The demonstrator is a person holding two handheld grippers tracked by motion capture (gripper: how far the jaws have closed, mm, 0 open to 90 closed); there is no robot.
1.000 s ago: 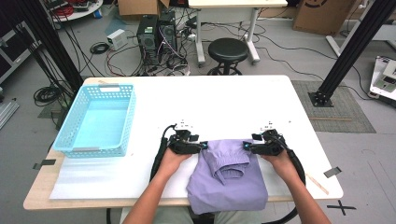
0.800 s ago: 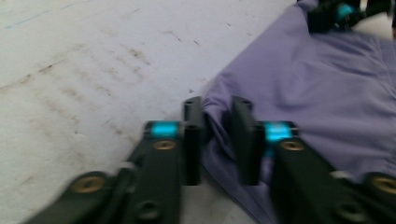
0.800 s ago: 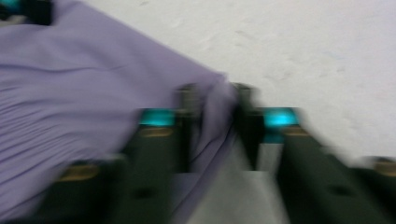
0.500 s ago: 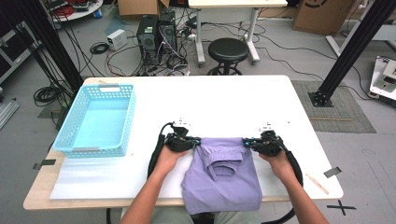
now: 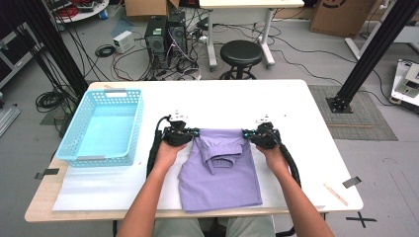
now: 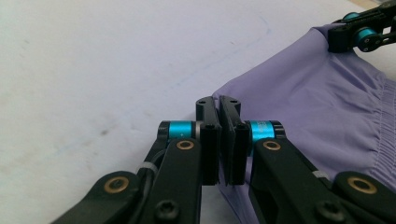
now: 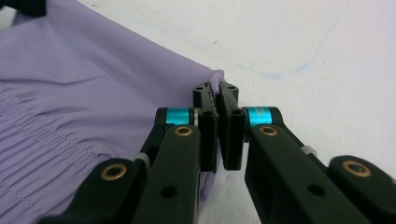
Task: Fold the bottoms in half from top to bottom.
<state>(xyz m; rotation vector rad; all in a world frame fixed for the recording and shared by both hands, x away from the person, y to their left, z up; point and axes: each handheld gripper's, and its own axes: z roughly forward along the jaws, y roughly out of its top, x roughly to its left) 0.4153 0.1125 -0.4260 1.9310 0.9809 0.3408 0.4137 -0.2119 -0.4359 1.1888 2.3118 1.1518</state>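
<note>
I have my left gripper (image 5: 191, 134) and right gripper (image 5: 247, 134) each clenched on a corner of the soft purple garment (image 5: 220, 175), its waistband ribbed.

In the high view the folded purple fabric garment (image 5: 220, 175) hides the white table's (image 5: 296, 113) near edge beneath it, and the person's forearms are cut off at the bottom.
</note>
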